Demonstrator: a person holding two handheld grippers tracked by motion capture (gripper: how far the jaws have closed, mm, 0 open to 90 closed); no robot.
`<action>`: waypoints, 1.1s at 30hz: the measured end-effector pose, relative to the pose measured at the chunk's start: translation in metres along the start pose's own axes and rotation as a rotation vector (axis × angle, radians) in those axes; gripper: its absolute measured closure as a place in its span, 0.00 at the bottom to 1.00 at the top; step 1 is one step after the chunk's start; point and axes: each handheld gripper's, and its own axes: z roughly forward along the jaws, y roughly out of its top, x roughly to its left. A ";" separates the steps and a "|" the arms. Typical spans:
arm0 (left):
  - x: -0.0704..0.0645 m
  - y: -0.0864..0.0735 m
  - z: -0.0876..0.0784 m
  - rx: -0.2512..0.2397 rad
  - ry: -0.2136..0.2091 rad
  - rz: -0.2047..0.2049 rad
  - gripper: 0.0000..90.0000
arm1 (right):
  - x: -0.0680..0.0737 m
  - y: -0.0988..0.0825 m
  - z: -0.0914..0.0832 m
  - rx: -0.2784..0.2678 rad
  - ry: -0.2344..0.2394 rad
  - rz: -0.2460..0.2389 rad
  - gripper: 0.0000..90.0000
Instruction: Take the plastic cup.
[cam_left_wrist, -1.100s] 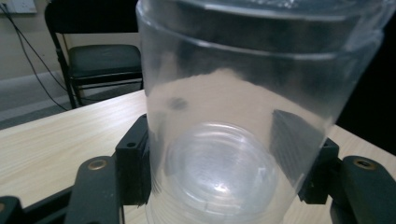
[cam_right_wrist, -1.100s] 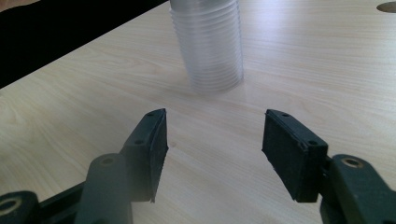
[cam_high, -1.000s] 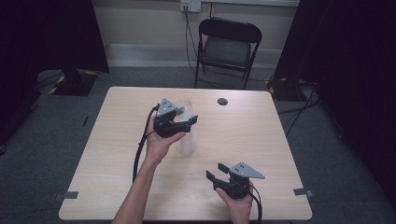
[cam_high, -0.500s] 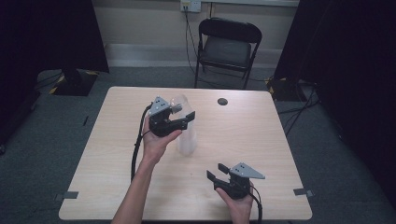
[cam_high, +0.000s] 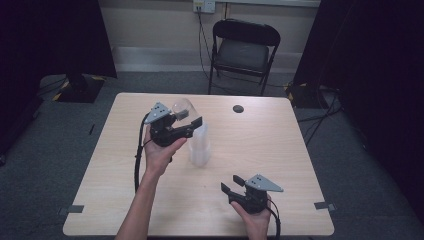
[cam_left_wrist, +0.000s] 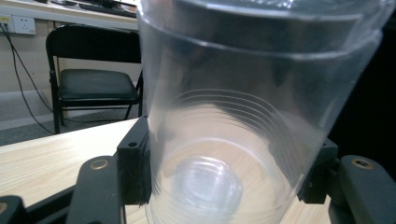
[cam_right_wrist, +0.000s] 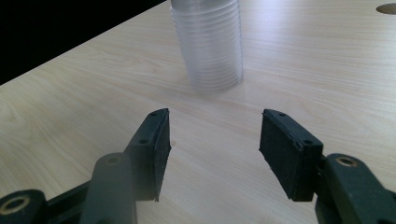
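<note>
While one clear cup (cam_high: 182, 108) is clamped in the left gripper (cam_high: 192, 122) just above one cup stack (cam_high: 199, 146), bare tabletop (cam_high: 300, 150) is seen around the released right gripper (cam_high: 231, 183).

Right gripper (cam_right_wrist: 214, 140): 2 black jaws rise from the bottom of the frame, wide apart, nothing between them, bare wooden table (cam_right_wrist: 84, 107) under the gap. Stack of clear plastic cups (cam_right_wrist: 208, 44) at top centre, standing on the table. Dark round spot (cam_right_wrist: 386, 8) at the top right corner.
</note>
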 end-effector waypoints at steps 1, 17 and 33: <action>0.001 0.001 -0.003 -0.010 -0.002 -0.015 0.41 | 0.000 0.000 0.000 0.000 -0.001 0.000 0.48; 0.010 -0.010 -0.035 0.025 -0.002 -0.034 0.41 | 0.002 0.003 0.000 -0.001 0.002 -0.004 0.48; -0.003 -0.061 -0.047 0.037 -0.008 -0.041 0.41 | 0.013 0.011 -0.001 -0.024 0.051 -0.045 0.53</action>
